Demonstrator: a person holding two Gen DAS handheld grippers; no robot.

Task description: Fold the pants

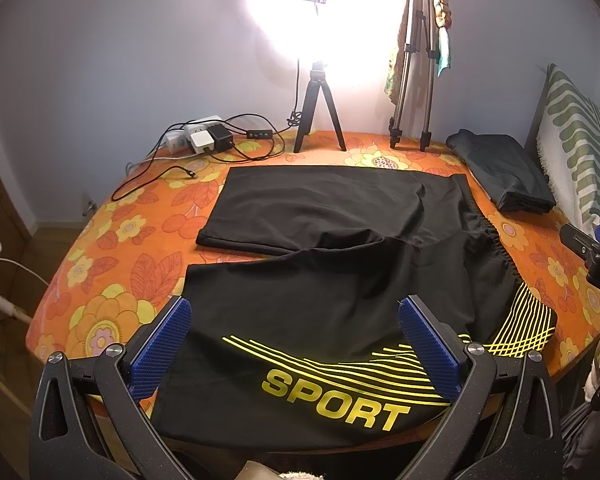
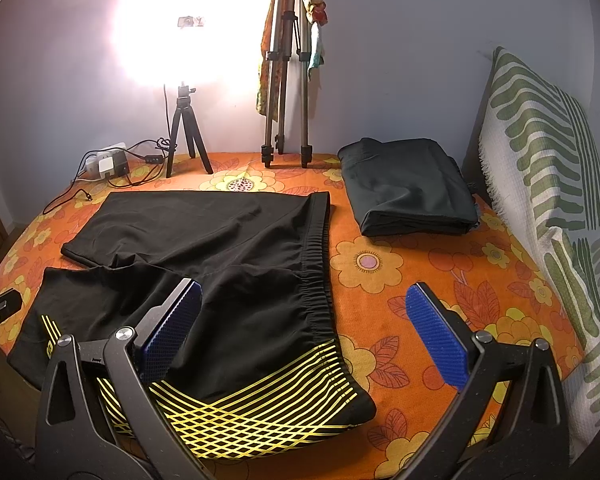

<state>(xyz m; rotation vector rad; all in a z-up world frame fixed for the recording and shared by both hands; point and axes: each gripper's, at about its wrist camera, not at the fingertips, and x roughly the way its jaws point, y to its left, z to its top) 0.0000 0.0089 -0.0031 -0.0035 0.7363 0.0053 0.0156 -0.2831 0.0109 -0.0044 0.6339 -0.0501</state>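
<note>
Lying flat on floral cloth (image 2: 380, 264): black pants (image 1: 340, 216); both grippers' fingers (image 1: 428, 344) wide apart, holding nothing.

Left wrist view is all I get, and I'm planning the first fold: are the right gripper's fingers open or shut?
Observer: The right gripper is open and holds nothing.
Operator: Where is it relative to the shorts?
Observer: It straddles the waistband near the yellow-striped corner, with one finger over the shorts and the other over the bare tablecloth.
</note>
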